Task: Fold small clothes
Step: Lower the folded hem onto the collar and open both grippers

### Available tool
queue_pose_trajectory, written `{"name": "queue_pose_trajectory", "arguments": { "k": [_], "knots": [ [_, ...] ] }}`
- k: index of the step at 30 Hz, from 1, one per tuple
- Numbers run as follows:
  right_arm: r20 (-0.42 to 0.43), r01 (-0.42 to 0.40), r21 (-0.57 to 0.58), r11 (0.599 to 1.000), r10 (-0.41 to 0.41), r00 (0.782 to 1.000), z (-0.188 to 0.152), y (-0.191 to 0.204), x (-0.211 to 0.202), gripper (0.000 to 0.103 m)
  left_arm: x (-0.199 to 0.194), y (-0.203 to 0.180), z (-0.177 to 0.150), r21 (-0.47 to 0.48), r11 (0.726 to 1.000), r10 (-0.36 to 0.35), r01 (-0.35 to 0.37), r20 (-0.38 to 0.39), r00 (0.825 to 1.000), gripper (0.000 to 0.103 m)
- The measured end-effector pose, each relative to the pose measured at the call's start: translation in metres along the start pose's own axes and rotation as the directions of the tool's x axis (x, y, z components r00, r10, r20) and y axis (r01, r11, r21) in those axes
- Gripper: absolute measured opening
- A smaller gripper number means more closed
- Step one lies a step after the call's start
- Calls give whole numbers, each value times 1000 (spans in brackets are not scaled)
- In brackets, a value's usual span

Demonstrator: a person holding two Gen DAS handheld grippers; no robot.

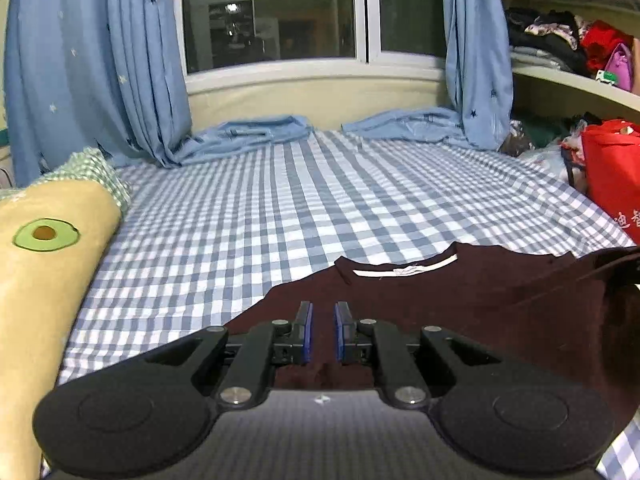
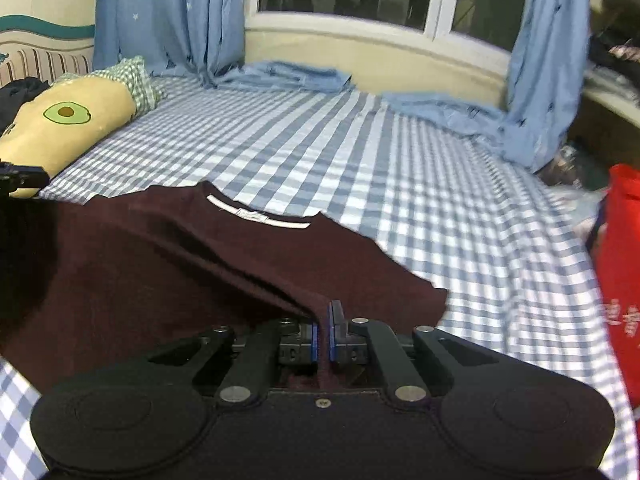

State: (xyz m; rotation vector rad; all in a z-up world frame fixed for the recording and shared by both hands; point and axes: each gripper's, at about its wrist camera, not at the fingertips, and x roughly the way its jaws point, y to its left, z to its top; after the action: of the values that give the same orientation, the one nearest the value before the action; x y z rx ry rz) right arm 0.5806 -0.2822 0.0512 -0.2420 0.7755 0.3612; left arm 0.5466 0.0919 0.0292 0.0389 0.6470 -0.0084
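Observation:
A dark maroon shirt (image 1: 460, 300) with a white neck band (image 1: 404, 268) lies on the checked bed sheet (image 1: 280, 208), collar toward the window. My left gripper (image 1: 323, 330) is low over the shirt's left part, its blue pads close together with maroon cloth bunched between them. In the right wrist view the shirt (image 2: 180, 264) is lifted into a ridge that runs into my right gripper (image 2: 323, 336), which is shut on that fold of cloth. The other gripper shows as a dark shape at the edge of each view.
A yellow avocado-print pillow (image 1: 44, 264) lies along the bed's left side. A red bag (image 1: 612, 176) stands at the right edge. Blue curtains (image 1: 100, 60) hang at the window and pool on the far end of the bed. Shelves with clothes (image 1: 568, 40) are at the right.

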Motion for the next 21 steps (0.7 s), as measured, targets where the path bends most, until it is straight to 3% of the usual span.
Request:
{"name": "queue_pose_trajectory", "arguments": {
  "k": [3,7,8,9,11,16,21],
  "knots": [
    [-25,-16,16,1000,16,1000,13,0,29,4,20,16,-4,-61,998,8,-10,-33,999,12],
    [-27,-23,4,1000,23,999,20,1,44,4,12,37,-32,-108,994,-18,16,-23,1000,12],
    [-23,-23,1,1000,23,999,21,1,44,4,7,44,-41,-124,992,-32,30,-11,999,16],
    [-21,-20,-3,1000,20,1000,23,0,44,4,4,51,-51,-145,988,-44,43,-6,999,30],
    [-22,-13,-4,1000,13,1000,26,-2,48,4,0,61,-67,-162,986,-47,46,-5,999,44],
    [-15,-4,31,1000,4,1000,34,-11,60,3,1,69,-88,-154,988,9,-13,-25,1000,45],
    [9,8,52,999,-9,1000,61,-17,74,3,4,68,-87,-142,990,18,-19,-11,1000,59]
  ]
}}
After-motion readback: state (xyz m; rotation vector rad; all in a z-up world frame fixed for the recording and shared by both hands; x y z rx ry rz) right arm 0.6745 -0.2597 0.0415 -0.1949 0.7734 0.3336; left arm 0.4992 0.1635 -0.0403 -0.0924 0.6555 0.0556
